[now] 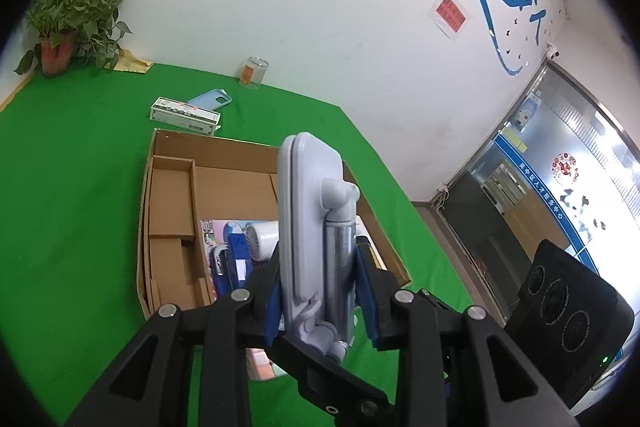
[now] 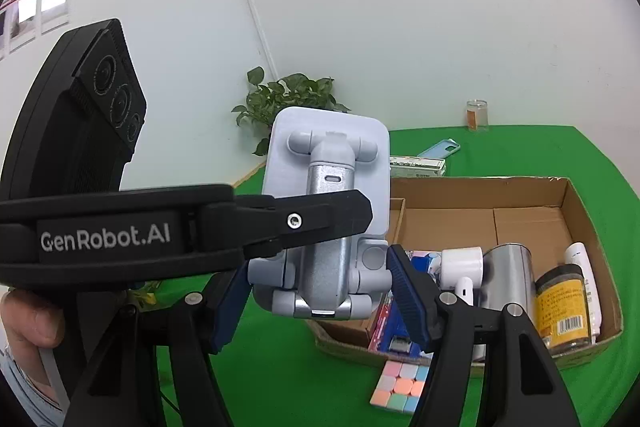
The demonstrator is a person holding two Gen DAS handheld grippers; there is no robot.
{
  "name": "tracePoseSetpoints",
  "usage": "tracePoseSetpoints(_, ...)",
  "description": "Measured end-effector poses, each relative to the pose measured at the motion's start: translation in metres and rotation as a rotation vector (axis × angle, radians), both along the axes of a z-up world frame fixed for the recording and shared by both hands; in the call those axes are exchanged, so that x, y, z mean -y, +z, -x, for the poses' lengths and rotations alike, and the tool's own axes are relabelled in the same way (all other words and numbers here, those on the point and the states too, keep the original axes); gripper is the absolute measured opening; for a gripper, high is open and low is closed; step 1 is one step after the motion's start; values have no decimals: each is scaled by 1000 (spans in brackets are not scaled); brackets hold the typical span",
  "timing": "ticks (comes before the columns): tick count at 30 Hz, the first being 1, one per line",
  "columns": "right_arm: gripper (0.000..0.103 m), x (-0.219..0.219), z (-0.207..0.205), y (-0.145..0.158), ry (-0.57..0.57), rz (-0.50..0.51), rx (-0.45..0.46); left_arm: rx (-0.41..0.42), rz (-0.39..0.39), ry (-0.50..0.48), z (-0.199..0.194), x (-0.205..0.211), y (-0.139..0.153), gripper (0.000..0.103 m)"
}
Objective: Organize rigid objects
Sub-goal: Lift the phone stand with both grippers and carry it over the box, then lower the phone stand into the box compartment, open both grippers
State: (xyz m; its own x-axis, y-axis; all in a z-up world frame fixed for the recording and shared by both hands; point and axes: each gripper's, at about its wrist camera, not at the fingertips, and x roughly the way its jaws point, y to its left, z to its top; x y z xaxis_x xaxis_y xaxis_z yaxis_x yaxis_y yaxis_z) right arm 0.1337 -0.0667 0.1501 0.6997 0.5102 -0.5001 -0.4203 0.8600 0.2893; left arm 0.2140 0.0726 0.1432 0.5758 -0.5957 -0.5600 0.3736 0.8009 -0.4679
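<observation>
Cardboard box (image 2: 568,203) with jar (image 2: 564,307), bottle (image 2: 582,263)

Open far half of cardboard box (image 2: 520,187), near half crowded with jars and bottles, bare green tablecloth (image 1: 80,187) left of box, pastel cube (image 2: 400,387) near its front wall.

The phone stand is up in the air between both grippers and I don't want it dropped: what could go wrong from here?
1. The left gripper pinches the folded phone stand low down, so its tall plate could tip or swing on the hinges.
2. The right gripper brackets the stand's base; whether its pads press on it is unclear, so it may give no support.
3. The cardboard box is crowded at its near end; a drop could hit the glass jar.
</observation>
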Motion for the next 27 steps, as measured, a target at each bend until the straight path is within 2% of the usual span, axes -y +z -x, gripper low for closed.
tracePoseSetpoints(2,64,-5,-14,-4,5,-9,-30,-28,-10,0,-14,-3,-6,31)
tracePoseSetpoints(6,64,-13,-56,-30,18,-62,-169,-113,-26,-2,-46,-11,-34,30)
tracePoseSetpoints(12,64,-25,-105,-88,19,-90,-369,-289,5,-12,-93,-26,-102,29)
tracePoseSetpoints(16,64,-33,-126,-123,14,-65,-430,-354,29,-12,-110,-34,-132,29)
tracePoseSetpoints(22,64,-36,-145,-157,18,-71,-493,-391,19,-7,-120,-41,-149,29)
tracePoseSetpoints(25,64,-39,-155,-168,20,-85,-526,-417,3,9,-123,-42,-156,29)
tracePoseSetpoints(27,67,-38,-160,-172,20,-102,-541,-415,-44,39,-124,-44,-157,29)
